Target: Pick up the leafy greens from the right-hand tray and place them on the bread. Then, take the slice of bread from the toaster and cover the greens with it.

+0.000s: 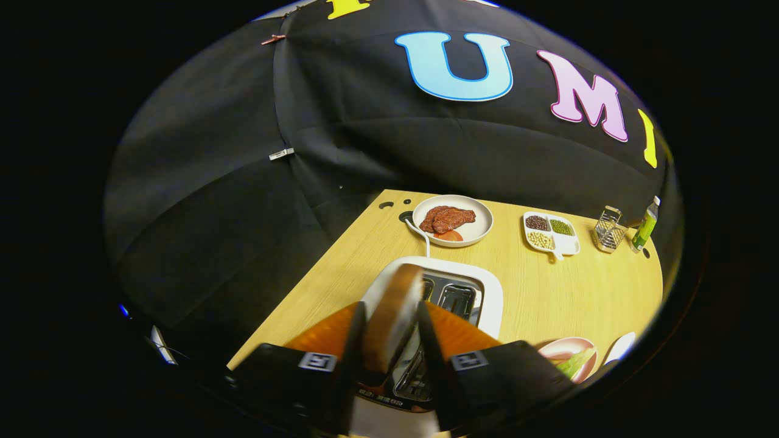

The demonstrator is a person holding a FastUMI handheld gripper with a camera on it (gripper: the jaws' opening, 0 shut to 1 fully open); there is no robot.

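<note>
A slice of bread (394, 316) with a brown crust stands on edge between my fingers, and my gripper (391, 322) is shut on it. The slice is raised above the white toaster (487, 286), whose two slots lie just beyond and below it. Leafy greens (575, 363) lie on a pink plate (560, 348) to the right of the fingers; whether bread lies under them is hidden.
On the wooden table (548, 292) beyond the toaster stand a white plate with meat and a tomato slice (453, 220), a divided dish of beans (551, 233), a wire holder (610, 229) and a green bottle (645, 225). The toaster's cord (420, 234) runs back.
</note>
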